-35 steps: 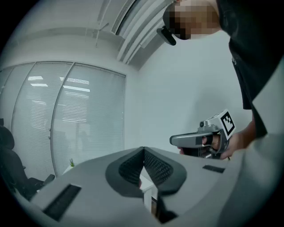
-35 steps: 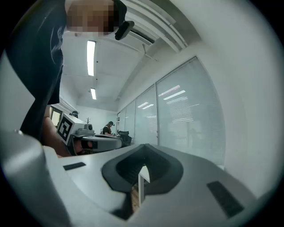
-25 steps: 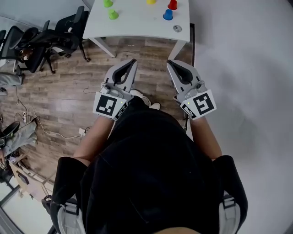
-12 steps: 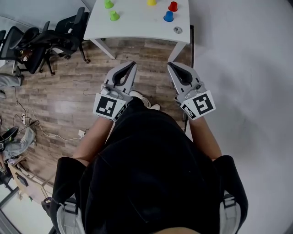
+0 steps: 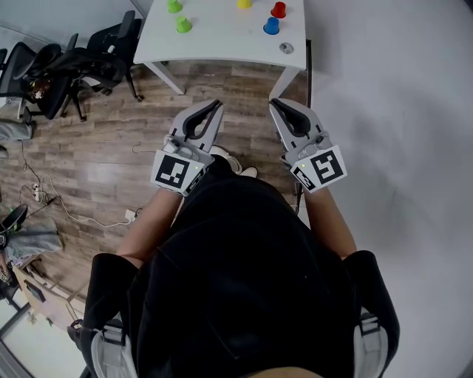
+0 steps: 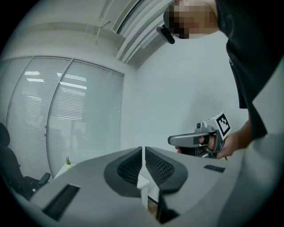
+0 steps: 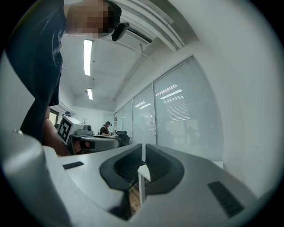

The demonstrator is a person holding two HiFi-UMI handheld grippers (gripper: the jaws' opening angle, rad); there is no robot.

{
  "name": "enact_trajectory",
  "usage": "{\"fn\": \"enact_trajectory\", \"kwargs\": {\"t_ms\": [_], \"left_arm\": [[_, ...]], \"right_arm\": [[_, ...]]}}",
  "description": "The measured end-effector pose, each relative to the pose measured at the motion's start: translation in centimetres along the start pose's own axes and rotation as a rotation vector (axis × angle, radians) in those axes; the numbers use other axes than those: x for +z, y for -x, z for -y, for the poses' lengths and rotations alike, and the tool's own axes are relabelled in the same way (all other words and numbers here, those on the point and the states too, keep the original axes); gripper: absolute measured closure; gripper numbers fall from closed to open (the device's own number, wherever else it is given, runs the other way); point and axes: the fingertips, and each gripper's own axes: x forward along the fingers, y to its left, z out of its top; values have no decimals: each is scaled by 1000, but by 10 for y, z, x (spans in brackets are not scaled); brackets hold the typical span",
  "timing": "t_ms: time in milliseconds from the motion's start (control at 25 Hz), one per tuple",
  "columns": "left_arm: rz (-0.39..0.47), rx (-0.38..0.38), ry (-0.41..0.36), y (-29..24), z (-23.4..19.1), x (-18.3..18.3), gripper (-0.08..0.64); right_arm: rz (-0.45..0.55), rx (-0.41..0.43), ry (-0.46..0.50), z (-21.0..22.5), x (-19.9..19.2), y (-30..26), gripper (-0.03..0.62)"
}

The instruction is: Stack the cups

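Item: five small cups on white table (image 5: 222,40), none stacked.
- Two green cups (image 5: 183,24), yellow cup (image 5: 244,3), red cup (image 5: 278,9), blue cup (image 5: 271,25); all apart from one another.

Left gripper (image 5: 214,105): held level over the wood floor, well short of the table. Jaws nearly together, just easing apart, nothing between them.

Right gripper (image 5: 275,103): the same, empty.

Risk, as judged: jaws this narrow would shove a cup rather than straddle it. The red and blue cups sit near the table's right edge and could be knocked off.
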Motion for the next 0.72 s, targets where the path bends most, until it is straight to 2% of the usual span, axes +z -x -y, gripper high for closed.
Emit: {"fn": "enact_trajectory", "kwargs": {"t_ms": [200, 360, 560, 720], "left_arm": [[-7, -4, -12, -3, 0, -1, 491], [-4, -11, -20, -4, 0, 1, 364], [1, 2, -37, -6, -5, 4, 279], [-4, 2, -35, -7, -6, 2, 246]], "right_arm": [[-8, 0, -2, 2, -3, -2, 477], [-21, 11, 24, -1, -4, -3, 412], [-26, 26, 30, -3, -3, -7, 350], [-18, 23, 30, -2, -4, -7, 333]]}}
